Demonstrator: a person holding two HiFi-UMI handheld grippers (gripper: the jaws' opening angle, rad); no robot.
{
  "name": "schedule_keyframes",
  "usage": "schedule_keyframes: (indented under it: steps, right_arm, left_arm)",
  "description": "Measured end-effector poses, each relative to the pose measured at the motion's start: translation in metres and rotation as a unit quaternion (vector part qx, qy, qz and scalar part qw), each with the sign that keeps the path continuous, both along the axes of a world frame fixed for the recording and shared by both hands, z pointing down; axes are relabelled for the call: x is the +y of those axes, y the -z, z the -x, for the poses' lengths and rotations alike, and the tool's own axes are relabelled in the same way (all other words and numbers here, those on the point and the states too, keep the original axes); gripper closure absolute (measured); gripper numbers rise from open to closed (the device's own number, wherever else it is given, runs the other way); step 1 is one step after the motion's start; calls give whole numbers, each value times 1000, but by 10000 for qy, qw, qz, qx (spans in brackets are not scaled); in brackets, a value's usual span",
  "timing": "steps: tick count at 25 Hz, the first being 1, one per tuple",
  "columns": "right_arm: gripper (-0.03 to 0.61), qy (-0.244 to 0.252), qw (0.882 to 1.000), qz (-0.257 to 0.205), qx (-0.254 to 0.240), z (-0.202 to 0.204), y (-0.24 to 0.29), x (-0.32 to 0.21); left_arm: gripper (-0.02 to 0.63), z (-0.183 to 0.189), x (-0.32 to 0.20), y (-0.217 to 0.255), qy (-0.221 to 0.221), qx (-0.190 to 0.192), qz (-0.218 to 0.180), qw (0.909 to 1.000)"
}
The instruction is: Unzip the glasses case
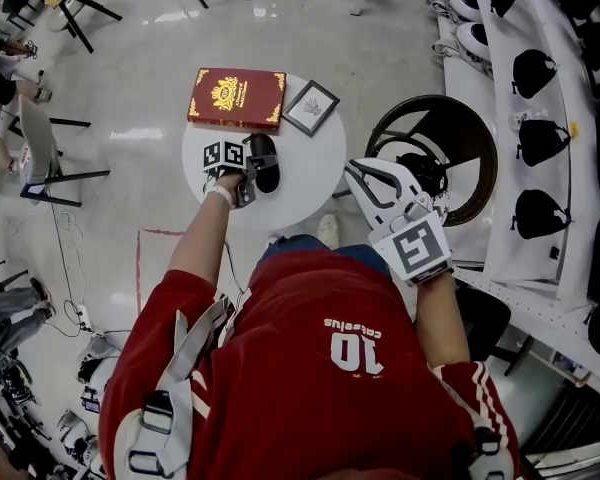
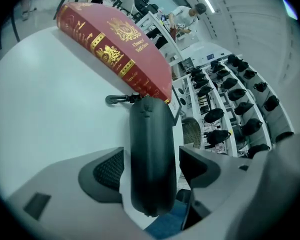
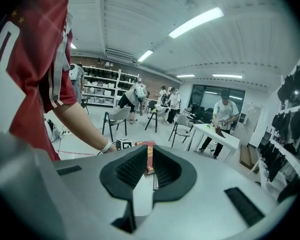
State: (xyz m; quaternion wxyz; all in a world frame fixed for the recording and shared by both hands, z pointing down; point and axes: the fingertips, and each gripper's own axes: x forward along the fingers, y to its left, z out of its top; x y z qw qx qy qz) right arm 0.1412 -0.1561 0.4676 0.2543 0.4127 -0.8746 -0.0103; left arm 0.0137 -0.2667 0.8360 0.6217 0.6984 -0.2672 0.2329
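Observation:
The black glasses case [image 1: 268, 163] lies on the round white table [image 1: 310, 183], lengthwise toward the red book. My left gripper [image 1: 250, 175] sits low at its near end. In the left gripper view the case [image 2: 150, 149] runs up between the two pads [image 2: 104, 171], with a strip of table [image 2: 50, 94] showing on each side, so the jaws are open around it. A small black pull or clip [image 2: 121, 99] sticks out at the case's far end. My right gripper [image 1: 358, 168] hovers off the table's right side, jaws drawn to a narrow slit [image 3: 148, 156], nothing in them.
A red book with gold print [image 1: 236, 98] [image 2: 115, 44] and a small framed picture [image 1: 311, 107] lie at the table's far side. A round dark wicker seat [image 1: 435, 153] stands right of the table, beside white shelving with black items [image 1: 535, 138]. Chairs [image 1: 40, 153] and people are on the left.

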Motion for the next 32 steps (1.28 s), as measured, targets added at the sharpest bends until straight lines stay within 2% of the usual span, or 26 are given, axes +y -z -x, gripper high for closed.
schedule_keyframes:
  steps: [9, 18, 26, 32]
  right_arm:
    - [558, 163, 9999, 18, -47, 9, 0, -1]
    - [558, -51, 9995, 15, -300, 6, 4, -24]
    - [558, -358, 9988, 114, -323, 7, -12, -52]
    - [558, -537, 9973, 243, -429, 22, -25, -61]
  left_arm:
    - [276, 27, 7, 7, 124, -219, -113, 9996]
    - [276, 55, 5, 29, 234, -270, -326, 9988]
    - [276, 57, -18, 77, 303, 79, -895, 9955]
    - [285, 56, -27, 130, 349, 417, -1536, 9866]
